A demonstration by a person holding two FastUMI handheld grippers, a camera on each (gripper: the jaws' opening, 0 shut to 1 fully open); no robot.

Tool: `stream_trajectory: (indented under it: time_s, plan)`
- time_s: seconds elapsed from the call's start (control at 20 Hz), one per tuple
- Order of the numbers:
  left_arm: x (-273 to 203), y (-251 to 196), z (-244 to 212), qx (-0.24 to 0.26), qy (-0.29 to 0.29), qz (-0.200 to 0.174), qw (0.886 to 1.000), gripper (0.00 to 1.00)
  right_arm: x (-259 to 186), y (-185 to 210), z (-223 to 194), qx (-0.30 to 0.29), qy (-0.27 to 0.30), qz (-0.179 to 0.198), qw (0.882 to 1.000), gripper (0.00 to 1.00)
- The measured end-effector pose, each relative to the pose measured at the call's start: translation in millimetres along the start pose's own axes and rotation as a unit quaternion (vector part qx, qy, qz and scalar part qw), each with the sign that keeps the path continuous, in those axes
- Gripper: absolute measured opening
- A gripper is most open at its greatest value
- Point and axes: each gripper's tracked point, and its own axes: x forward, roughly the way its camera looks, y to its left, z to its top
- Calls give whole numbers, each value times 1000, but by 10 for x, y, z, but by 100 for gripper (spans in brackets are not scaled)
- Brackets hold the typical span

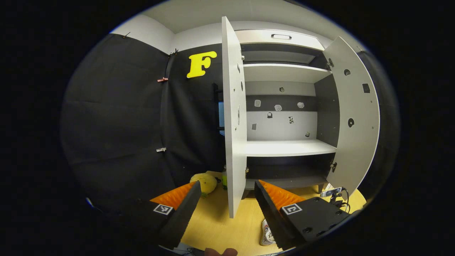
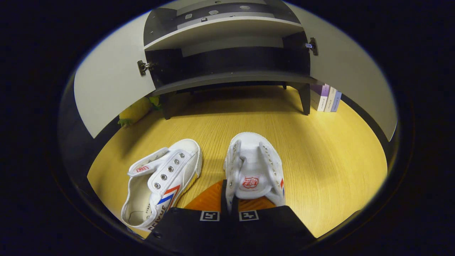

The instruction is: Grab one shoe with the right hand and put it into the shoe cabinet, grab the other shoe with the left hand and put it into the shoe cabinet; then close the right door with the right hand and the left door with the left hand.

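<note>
Two white canvas shoes lie on the wooden floor in front of the open shoe cabinet [image 2: 231,76]. In the right gripper view my right gripper [image 2: 229,195] is shut on the side wall of the right-hand shoe [image 2: 254,165], near its heel. The other shoe [image 2: 163,181] lies free to its left, toe pointing toward the cabinet. In the left gripper view my left gripper [image 1: 227,201] is open and holds nothing. It hangs before the edge of the cabinet's left door [image 1: 234,117], and part of a shoe [image 1: 266,233] shows below. The right door [image 1: 355,117] also stands wide open.
A yellow plush toy [image 1: 204,183] and a green bottle [image 1: 224,177] sit on the floor left of the cabinet. Several books [image 2: 325,97] stand by its right leg. A small device with cables [image 1: 332,193] lies near the right door. The cabinet's shelves [image 1: 288,147] are bare.
</note>
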Motion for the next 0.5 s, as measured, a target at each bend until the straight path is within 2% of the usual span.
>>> stream_trajectory:
  time_s: [0.2,0.5]
  plan:
    - [1,-34,40,-2,-7,-8,1000,95,-357,55,472,34,-32,25,999,5]
    - [-41,-99,122,-1,-18,-22,1000,95,-1025,257,1556,26,-91,49,994,5]
